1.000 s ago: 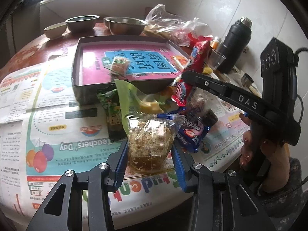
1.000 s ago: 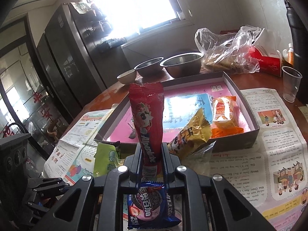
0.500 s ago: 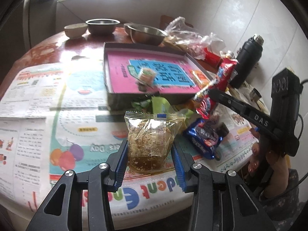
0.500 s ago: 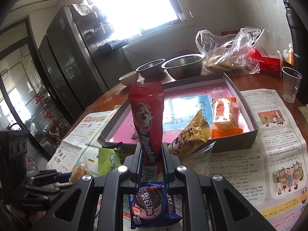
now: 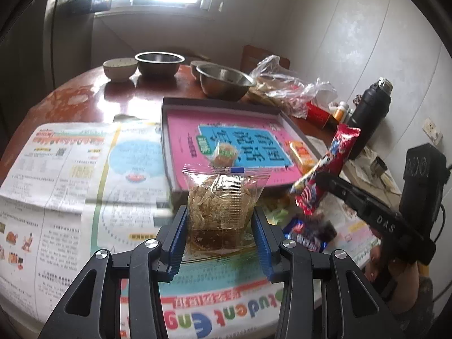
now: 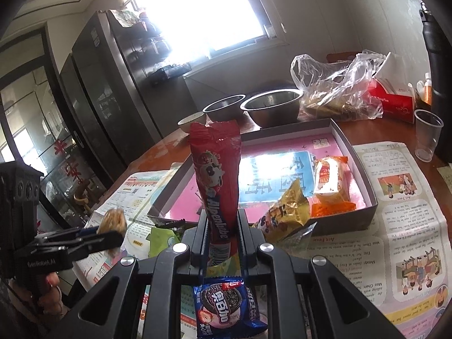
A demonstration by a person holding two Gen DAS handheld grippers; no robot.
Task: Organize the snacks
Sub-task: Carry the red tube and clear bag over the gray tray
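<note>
- The left hand-held gripper point(image 5: 220, 220), clamping the clear snack pouch point(image 5: 224, 197), has risen toward the pink tray point(image 5: 180, 192) at twelve o'clock.
- The right hand-held gripper point(image 6: 221, 234) stays pinching the red candy pack point(image 6: 217, 180); both await placing.

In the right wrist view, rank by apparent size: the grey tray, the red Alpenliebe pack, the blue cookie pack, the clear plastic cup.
1. grey tray
2. red Alpenliebe pack, in the right gripper
3. blue cookie pack, lying close to the camera, so it may look larger than it is
4. clear plastic cup
</note>
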